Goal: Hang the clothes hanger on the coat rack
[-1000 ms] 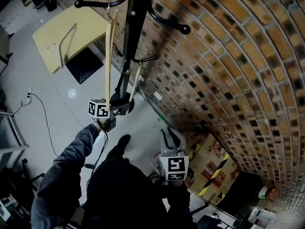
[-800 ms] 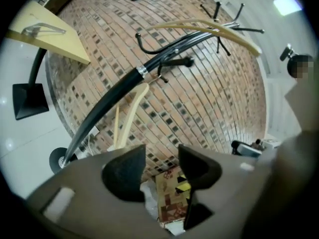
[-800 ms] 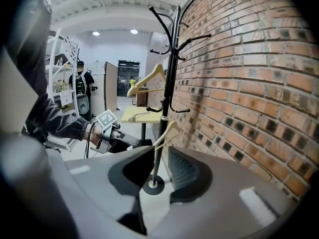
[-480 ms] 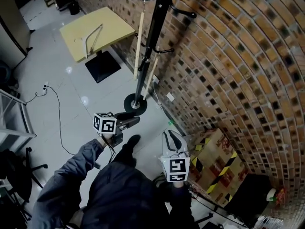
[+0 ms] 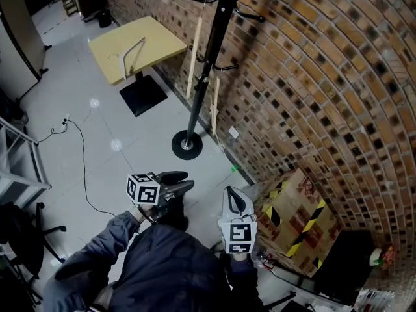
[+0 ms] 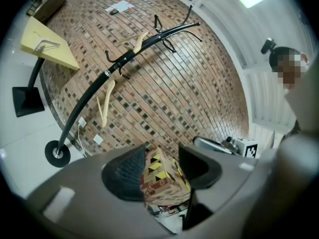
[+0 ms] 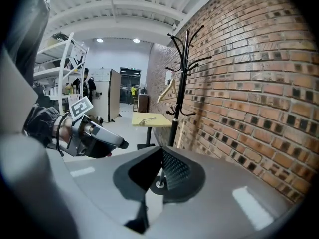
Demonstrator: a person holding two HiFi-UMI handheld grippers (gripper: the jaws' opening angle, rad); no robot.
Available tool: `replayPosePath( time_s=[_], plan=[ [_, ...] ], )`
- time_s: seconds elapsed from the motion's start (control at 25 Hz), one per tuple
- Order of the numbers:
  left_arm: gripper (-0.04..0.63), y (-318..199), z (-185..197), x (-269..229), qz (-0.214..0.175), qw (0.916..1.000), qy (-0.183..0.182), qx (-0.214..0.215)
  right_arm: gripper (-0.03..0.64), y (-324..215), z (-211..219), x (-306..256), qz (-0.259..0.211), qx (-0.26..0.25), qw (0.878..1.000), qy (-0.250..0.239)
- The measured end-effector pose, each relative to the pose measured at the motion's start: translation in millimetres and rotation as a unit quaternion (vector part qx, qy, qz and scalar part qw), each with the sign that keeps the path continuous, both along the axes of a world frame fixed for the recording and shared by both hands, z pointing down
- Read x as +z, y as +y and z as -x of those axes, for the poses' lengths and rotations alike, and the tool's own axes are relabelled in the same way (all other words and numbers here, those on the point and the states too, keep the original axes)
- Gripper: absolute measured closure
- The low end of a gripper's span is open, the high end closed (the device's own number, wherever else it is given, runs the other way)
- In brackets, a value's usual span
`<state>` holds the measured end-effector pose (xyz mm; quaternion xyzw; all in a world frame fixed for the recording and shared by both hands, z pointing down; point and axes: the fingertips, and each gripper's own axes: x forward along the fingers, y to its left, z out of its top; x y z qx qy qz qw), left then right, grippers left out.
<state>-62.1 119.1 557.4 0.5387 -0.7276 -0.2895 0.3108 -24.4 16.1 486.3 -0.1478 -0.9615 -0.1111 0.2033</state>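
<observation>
The black coat rack [image 5: 209, 57] stands against the brick wall, its round base [image 5: 186, 145] on the floor. A wooden hanger [image 5: 194, 56] hangs from an upper hook, and a second wooden hanger [image 5: 214, 106] hangs lower down. Both also show in the left gripper view, the upper hanger [image 6: 137, 41] and the lower one [image 6: 104, 101]. My left gripper [image 5: 188, 180] is well short of the rack, its jaws wide and still opening a little, with nothing between them. My right gripper [image 5: 231, 192] is beside it, shut and empty [image 7: 160, 151].
A yellow table [image 5: 156, 34] on a black foot stands left of the rack with a metal hanger [image 5: 132, 49] lying on it. A cardboard box [image 5: 296, 216] with yellow-black tape sits at the wall on the right. A cable [image 5: 79, 155] trails across the floor; metal shelving [image 5: 19, 168] stands at left.
My left gripper has drawn back from the wooden hanger, which stays hanging on the rack. The rack now lies farther off as I have backed away.
</observation>
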Motion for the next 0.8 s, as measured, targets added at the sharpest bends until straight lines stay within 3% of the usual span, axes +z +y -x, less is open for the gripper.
replayPosePath(
  time_s=[0.36,0.6,0.8],
  plan=[
    [0.376,-15,-15,-17,0.011,0.999,-0.028,0.033,0.611,-16,-20,5,0.001,0.025,1.0,0.004],
    [0.376,-15,-22,-26,0.014,0.9988,-0.037,0.03,0.611,-5,-20,7,0.008,0.006,1.0,0.001],
    [0.376,-9,-33,-21,0.018,0.9991,-0.024,0.029,0.611,11,-20,6,0.02,-0.009,1.0,0.006]
  ],
)
